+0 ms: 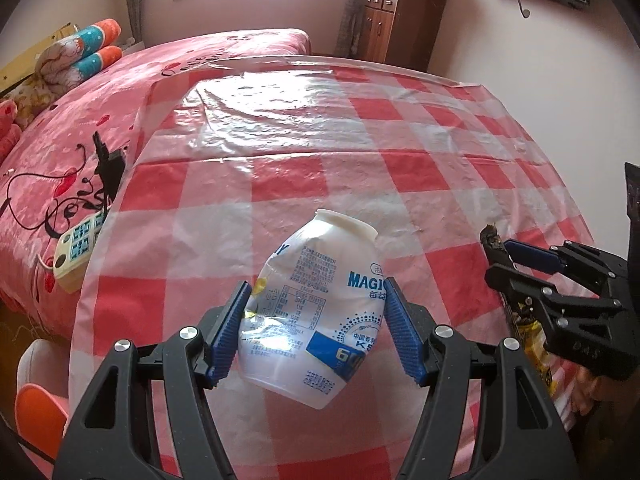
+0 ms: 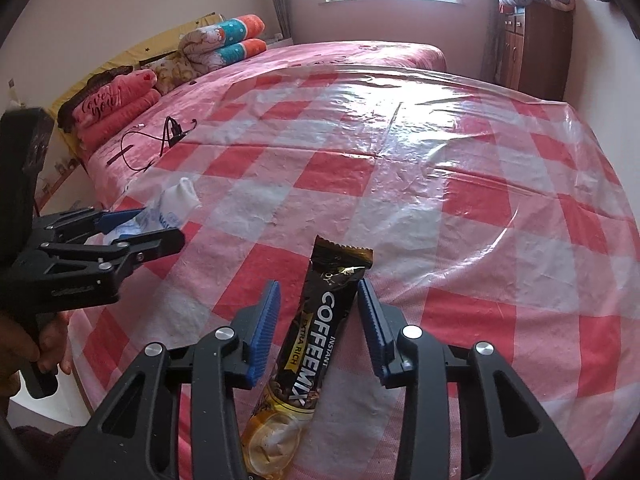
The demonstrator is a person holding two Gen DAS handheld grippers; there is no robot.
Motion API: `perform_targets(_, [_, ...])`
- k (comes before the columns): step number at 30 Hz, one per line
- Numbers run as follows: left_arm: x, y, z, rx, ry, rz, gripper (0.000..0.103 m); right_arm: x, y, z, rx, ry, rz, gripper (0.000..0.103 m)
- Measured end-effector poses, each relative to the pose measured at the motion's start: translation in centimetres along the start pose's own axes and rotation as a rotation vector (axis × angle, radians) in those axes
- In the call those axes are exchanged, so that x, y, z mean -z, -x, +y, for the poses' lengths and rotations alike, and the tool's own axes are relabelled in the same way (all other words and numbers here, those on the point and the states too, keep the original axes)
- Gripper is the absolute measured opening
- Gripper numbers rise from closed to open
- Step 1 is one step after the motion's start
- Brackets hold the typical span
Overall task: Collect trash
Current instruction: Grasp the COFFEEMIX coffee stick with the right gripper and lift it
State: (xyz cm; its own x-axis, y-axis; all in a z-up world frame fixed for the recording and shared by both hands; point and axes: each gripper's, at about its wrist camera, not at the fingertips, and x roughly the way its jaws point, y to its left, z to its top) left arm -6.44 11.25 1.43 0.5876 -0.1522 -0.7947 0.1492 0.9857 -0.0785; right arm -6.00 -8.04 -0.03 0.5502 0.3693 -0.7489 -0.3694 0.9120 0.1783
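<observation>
A crumpled white plastic bottle point(image 1: 316, 312) with blue print sits between the blue pads of my left gripper point(image 1: 318, 300), which is shut on it above the checked plastic cloth point(image 1: 320, 152). My right gripper point(image 2: 318, 300) has its pads on either side of a dark Coffeemix sachet point(image 2: 320, 344); the right pad touches it and a gap shows on the left. The right gripper with the sachet also shows in the left wrist view point(image 1: 502, 256). The left gripper with the bottle shows in the right wrist view point(image 2: 160, 224).
The red-and-white cloth covers a pink bed point(image 2: 340, 56). A power strip point(image 1: 76, 248) and a black charger point(image 1: 108, 160) lie at the bed's left edge. Pillows and rolled quilts point(image 2: 224, 40) lie at the head. A wooden cabinet point(image 1: 396, 24) stands by the far wall.
</observation>
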Motion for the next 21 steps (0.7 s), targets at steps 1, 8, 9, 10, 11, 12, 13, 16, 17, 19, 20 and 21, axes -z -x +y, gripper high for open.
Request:
perform_targets(1, [0.1,0.1,0.2,0.004,0.004,-0.002,0.067,0.0,0.0,0.0,0.004,0.003,0.000,0.041])
perform_targets(8, [1.1,0.6,0.7,0.023,0.013,-0.011,0.067,0.0,-0.1,0.8,0.070,0.039,0.004,0.033])
perform_targets(9, [1.2,0.7,0.8,0.025,0.014,-0.014,0.067,0.0,-0.1,0.9,0.072,0.042,0.005,0.032])
perform_targets(10, [1.4,0.8,0.9,0.028,0.015,-0.017,0.067,0.0,-0.2,0.9,0.073,0.046,0.005,0.031])
perform_targets(11, [1.5,0.9,1.0,0.031,0.017,-0.018,0.067,0.0,-0.2,1.1,0.071,0.053,0.006,0.028])
perform_targets(12, [1.7,1.0,1.1,0.035,0.021,-0.019,0.067,0.0,-0.2,1.2,0.065,0.062,0.007,0.027])
perform_targets(13, [1.8,1.1,1.3,0.038,0.024,-0.019,0.067,0.0,-0.2,1.3,0.067,0.069,0.006,0.027])
perform_targets(16, [2.2,1.5,1.8,0.041,0.035,-0.024,0.067,0.0,-0.1,1.7,0.069,0.083,0.001,0.025])
perform_targets(17, [2.4,1.6,1.9,0.045,0.039,-0.025,0.067,0.0,-0.1,1.8,0.068,0.089,-0.003,0.024])
perform_targets(19, [2.8,1.8,2.2,0.047,0.040,-0.027,0.067,0.1,0.2,2.0,0.072,0.101,-0.014,0.024])
perform_targets(20, [3.0,2.0,2.3,0.048,0.040,-0.030,0.067,0.1,0.2,2.1,0.074,0.104,-0.017,0.023])
perform_targets(21, [3.1,2.1,2.4,0.049,0.042,-0.032,0.067,0.1,0.3,2.1,0.076,0.105,-0.023,0.023])
